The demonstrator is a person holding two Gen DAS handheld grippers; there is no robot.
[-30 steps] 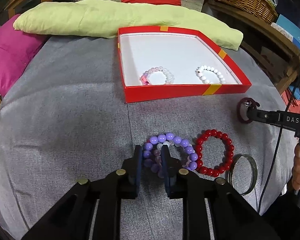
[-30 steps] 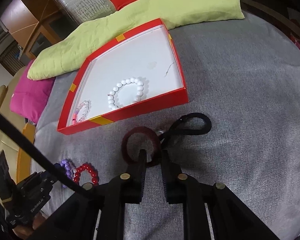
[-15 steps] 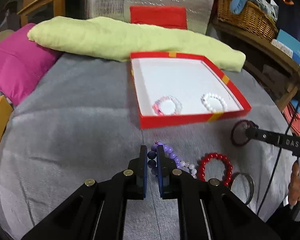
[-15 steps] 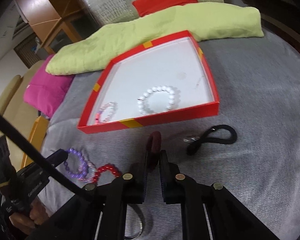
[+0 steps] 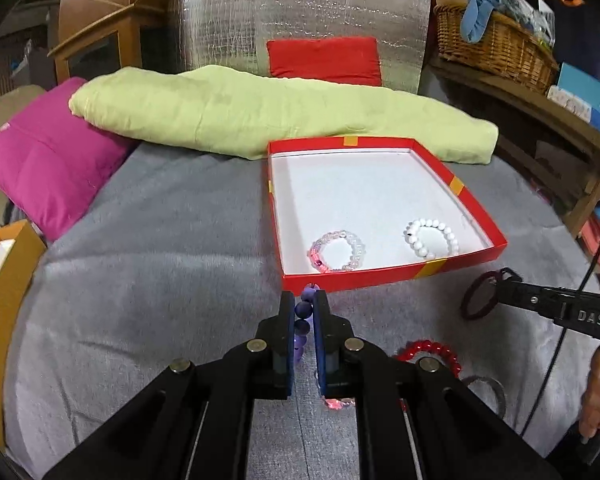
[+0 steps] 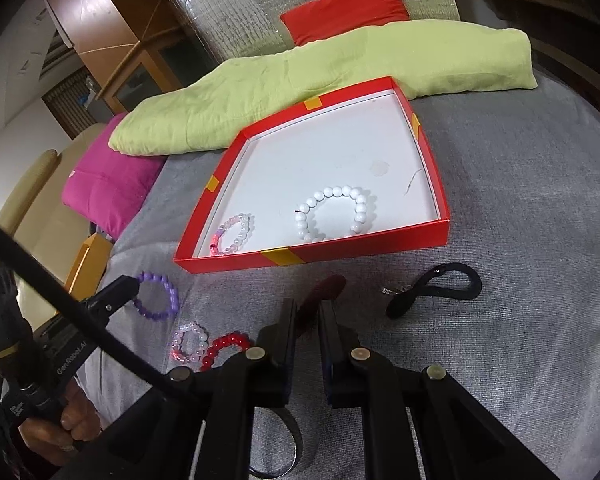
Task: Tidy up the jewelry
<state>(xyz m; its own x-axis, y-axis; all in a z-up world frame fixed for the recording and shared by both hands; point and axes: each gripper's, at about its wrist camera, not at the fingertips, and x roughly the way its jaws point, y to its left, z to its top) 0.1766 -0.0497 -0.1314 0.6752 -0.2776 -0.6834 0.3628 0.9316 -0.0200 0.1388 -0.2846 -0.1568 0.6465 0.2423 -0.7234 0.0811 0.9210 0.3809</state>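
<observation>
Both tools are up off the grey bed now, each with a catch. A second ago the left tool was spread around the purple bracelet as it lay flat; now its jaws are pinched on the beads and the bracelet hangs off the cover, its top bead poking out just ahead of the tips, right in front of the box. From the right wrist view the same purple loop dangles clear of the fabric, leaving the small pink bracelet and the red one behind, below the tool.

The right tool has made the same move: the dark red ring that lay flat ahead of it a second ago now stands on edge, squeezed between nearly closed jaws, with the box's near wall straight ahead. The black cord lies untouched off to its right.

Inside the box, the pale pink bracelet and the white one sit near the front wall, with open floor beyond them. So two more pieces look ready to go in: carry forward over the wall, release. A metal bangle also waits on the bed below the left tool, to its right.
</observation>
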